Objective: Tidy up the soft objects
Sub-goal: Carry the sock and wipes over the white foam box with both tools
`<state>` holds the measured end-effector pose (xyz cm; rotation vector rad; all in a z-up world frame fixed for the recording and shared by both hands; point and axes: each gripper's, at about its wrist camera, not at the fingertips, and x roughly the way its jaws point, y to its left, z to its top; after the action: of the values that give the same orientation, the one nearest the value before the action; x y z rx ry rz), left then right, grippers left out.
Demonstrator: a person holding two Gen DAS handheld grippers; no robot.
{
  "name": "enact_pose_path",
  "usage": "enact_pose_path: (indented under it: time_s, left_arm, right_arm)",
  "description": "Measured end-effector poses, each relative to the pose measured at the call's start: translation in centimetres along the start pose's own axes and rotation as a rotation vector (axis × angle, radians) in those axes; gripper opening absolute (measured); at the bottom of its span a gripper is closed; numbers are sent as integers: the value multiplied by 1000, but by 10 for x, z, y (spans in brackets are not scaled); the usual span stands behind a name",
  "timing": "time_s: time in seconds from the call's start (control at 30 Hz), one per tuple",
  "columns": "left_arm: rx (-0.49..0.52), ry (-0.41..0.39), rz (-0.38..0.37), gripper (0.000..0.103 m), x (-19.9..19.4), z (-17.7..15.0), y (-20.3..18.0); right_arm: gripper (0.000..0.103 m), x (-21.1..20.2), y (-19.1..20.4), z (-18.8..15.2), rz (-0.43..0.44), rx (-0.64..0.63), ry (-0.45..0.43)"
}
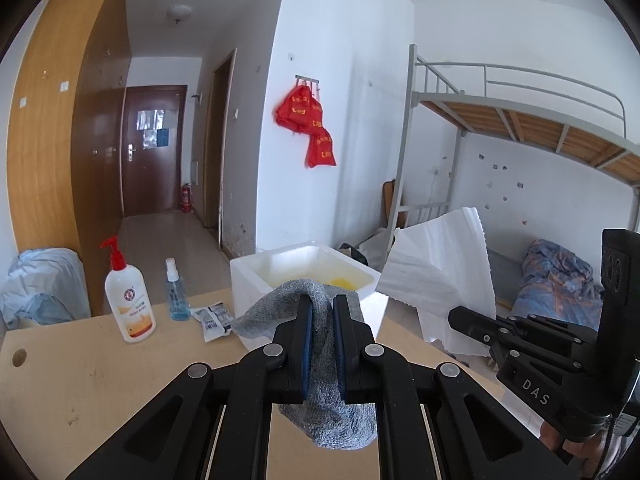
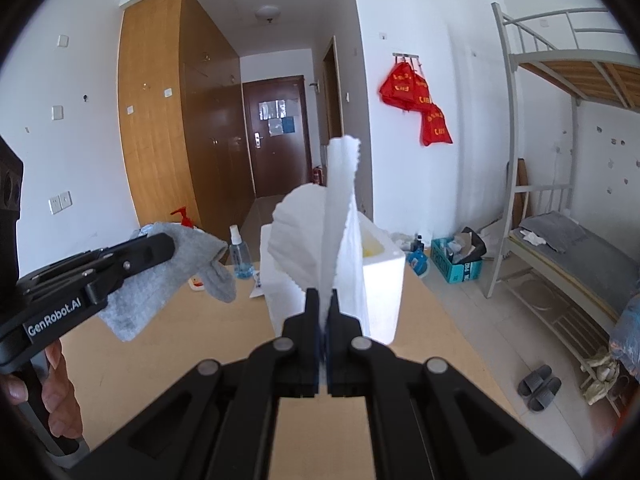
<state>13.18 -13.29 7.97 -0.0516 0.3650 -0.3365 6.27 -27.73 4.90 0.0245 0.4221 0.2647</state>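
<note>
A: Holding two soft things, one per hand. My left tongs [image 1: 323, 304] are clenched on the grey cloth [image 1: 332, 412], centre bottom of the left wrist view; it drapes both ways off the fingers, above the table [image 1: 80, 380].

B: And the right?

A: Right tongs [image 2: 324, 300] are pinched on the white paper towel [image 2: 316, 224], which stands up from the fingers in the middle of the right wrist view. In the left wrist view the same towel sits at right of centre.

B: Where's the box?

A: White foam box [image 1: 256, 276] sits on the table, just behind the cloth, open top, something yellow inside. I can't tell what.

B: Other stuff?

A: Pump bottle [image 1: 127, 300], blue spray bottle [image 1: 176, 292] and small packets [image 1: 214, 318], lower left, beside the box. Done.
</note>
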Motion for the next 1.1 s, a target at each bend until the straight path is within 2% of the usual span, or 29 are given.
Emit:
enact_pose_path:
  time_s: [0.3,0.57,1.1]
  left_arm:
    - [-17,-2,3,10,17,12,11]
    - [3,-19,-5,10,35,27,7]
    - [-19,-8,-31,10,95,55,19]
  right_arm:
    - [3,18,-1,14,8,-23,-5]
    - [3,37,-5,25,9,-27,4]
    - [3,80,-14,42,-4,-27,42]
